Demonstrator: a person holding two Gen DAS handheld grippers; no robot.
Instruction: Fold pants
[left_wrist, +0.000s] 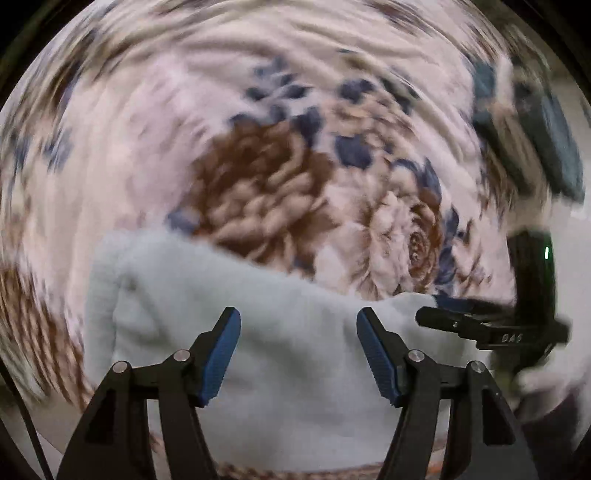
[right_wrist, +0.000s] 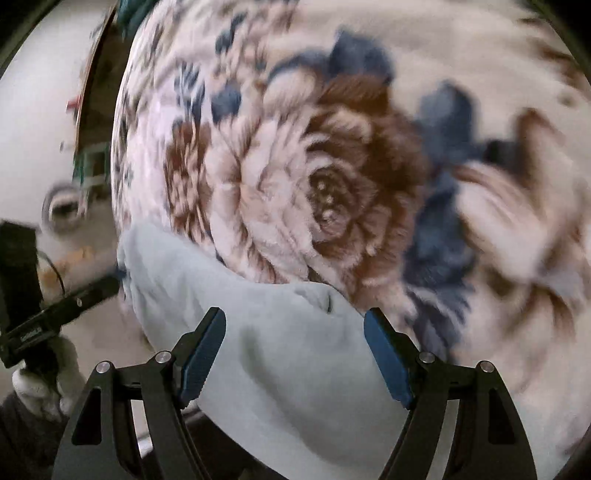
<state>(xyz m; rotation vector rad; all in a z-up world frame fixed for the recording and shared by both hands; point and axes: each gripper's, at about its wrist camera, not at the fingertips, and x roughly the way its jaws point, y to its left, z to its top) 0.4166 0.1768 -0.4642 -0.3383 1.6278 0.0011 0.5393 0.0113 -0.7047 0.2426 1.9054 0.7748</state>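
The pale blue pants (left_wrist: 288, 354) lie folded on a floral blanket (left_wrist: 258, 110). My left gripper (left_wrist: 298, 354) is open, its blue pads apart above the pants, holding nothing. The right gripper shows at the right edge of the left wrist view (left_wrist: 480, 325). In the right wrist view the pants (right_wrist: 288, 362) lie below my right gripper (right_wrist: 295, 356), which is open and empty. The left gripper shows at the left edge of that view (right_wrist: 55, 314), held by a white-gloved hand (right_wrist: 40, 387). Both views are blurred by motion.
The blanket (right_wrist: 332, 166) has large brown roses and blue leaves on cream. Its edge runs down the left of the right wrist view, with pale floor (right_wrist: 37, 110) and blurred small objects beyond. A dark teal object (left_wrist: 554, 140) sits at the upper right of the left wrist view.
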